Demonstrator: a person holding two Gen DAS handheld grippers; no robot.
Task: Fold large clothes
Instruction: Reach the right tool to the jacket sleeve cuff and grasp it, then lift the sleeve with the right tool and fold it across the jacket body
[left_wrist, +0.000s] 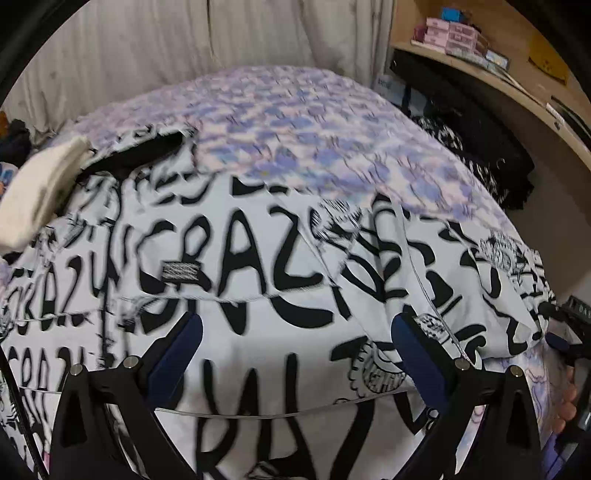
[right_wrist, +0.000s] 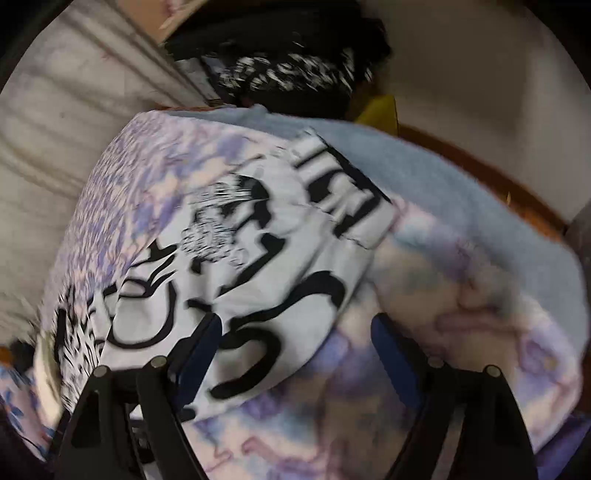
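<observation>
A large white shirt (left_wrist: 258, 258) printed with black "CRAZY" lettering lies spread on a bed with a purple and pink floral cover (left_wrist: 295, 122). My left gripper (left_wrist: 295, 332) is open just above the shirt's middle, nothing between its blue pads (left_wrist: 177, 350). In the right wrist view the shirt's sleeve (right_wrist: 258, 258) lies over the bed's corner. My right gripper (right_wrist: 295, 339) is open above the sleeve's edge, empty. The right gripper also shows at the far right of the left wrist view (left_wrist: 569, 332), by the shirt's right edge.
A cream cloth (left_wrist: 40, 192) lies at the shirt's upper left. A pile of dark clothes (left_wrist: 480, 158) sits right of the bed, under a wooden shelf (left_wrist: 517, 92) with boxes. A curtain (left_wrist: 184, 48) hangs behind. A blue blanket (right_wrist: 443, 177) covers the bed's corner.
</observation>
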